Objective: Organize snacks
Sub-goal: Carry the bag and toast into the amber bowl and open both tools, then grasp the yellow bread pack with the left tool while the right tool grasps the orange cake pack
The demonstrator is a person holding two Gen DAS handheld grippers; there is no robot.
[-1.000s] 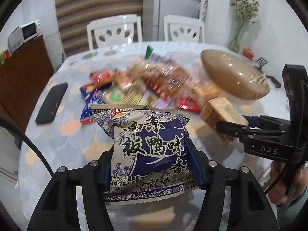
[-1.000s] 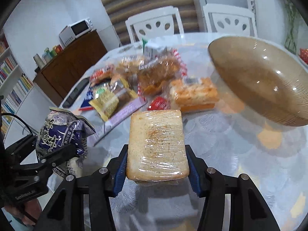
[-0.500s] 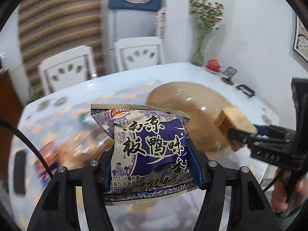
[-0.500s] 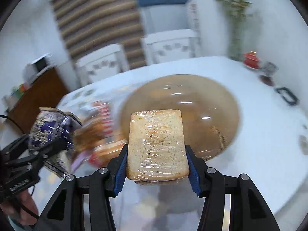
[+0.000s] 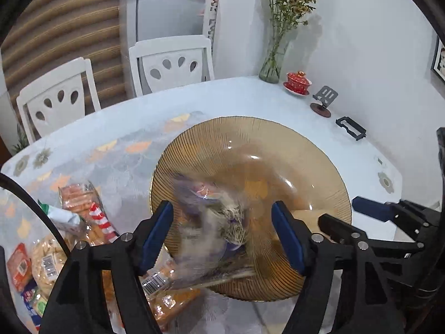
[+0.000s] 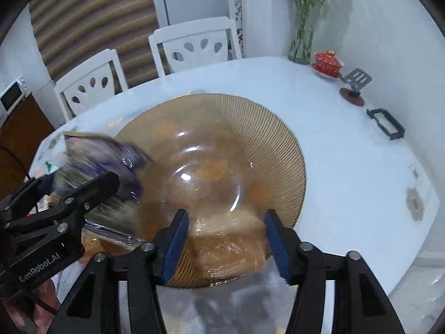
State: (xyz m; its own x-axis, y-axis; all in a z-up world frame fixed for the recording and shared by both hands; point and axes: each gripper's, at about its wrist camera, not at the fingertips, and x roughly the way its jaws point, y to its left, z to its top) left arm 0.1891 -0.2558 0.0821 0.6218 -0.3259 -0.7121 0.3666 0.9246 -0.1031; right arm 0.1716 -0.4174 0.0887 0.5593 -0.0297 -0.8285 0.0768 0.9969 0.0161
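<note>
Both grippers hang over the amber glass bowl [image 5: 250, 150], apparently to drop their snacks inside instead of among the loose packets [image 5: 75, 217] left of the bowl. The left gripper [image 5: 222, 231] has its jaws spread apart, and the purple snack bag [image 5: 211, 222] sits between them over the bowl's near-left side, touching neither pad. The right gripper [image 6: 225, 239] is likewise apart around the wrapped bread slice [image 6: 222, 239] at the bowl's near rim. Both snacks are smeared by blur, so whether they have landed cannot be told
</note>
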